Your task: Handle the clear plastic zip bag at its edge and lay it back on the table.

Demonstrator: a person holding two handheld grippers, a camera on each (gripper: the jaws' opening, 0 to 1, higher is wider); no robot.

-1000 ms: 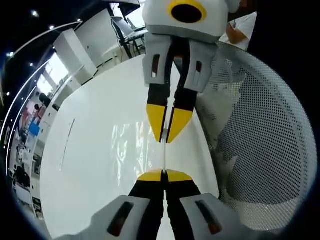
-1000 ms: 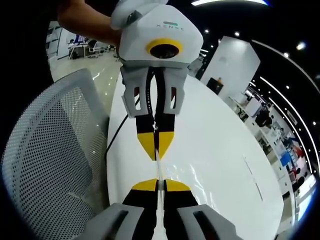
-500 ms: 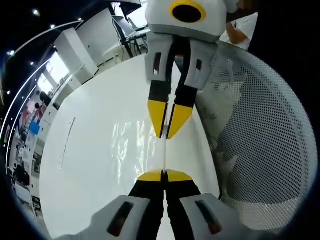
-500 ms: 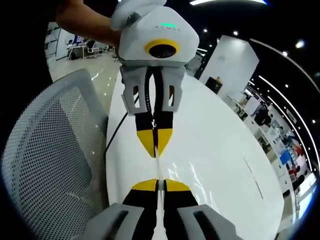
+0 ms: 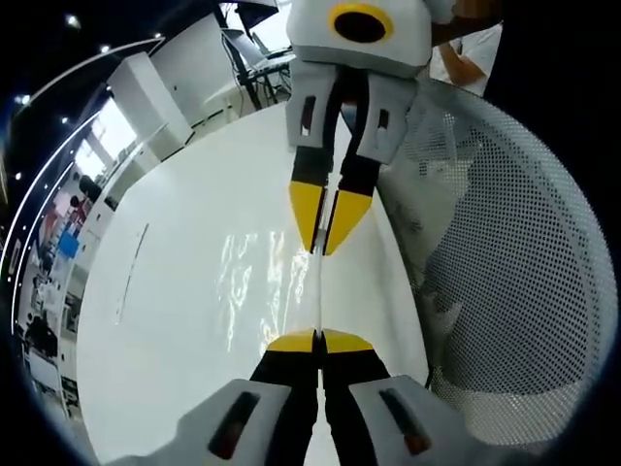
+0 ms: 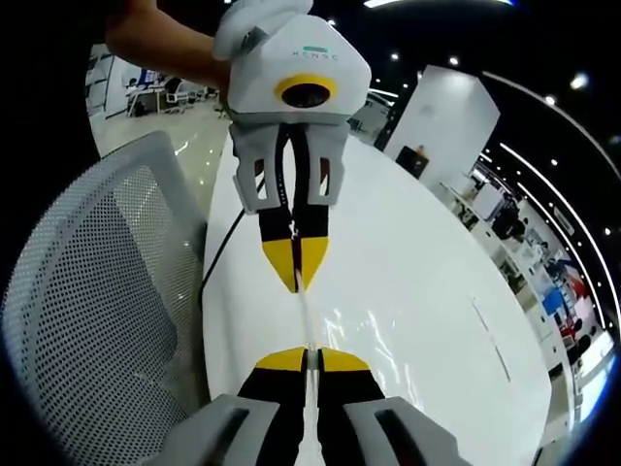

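Clear zip bag (image 5: 262, 282) stretches between both hand-held grippers' closed jaws.

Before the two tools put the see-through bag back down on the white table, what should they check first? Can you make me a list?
1. Left tool shut on the bag's edge: ok; its yellow tips are closed on the thin edge.
2. Right tool shut on the same edge: ok.
3. Edge of the zip bag stretched straight between the two tools: ok, a taut line joins them.
4. Rest of the bag lies flat on the table: cannot tell; only shiny wrinkles show.
5. Bare table under the bag: ok, nothing in the way there.
6. Mesh chair clear of the bag: ok, it stands beside the table's edge.
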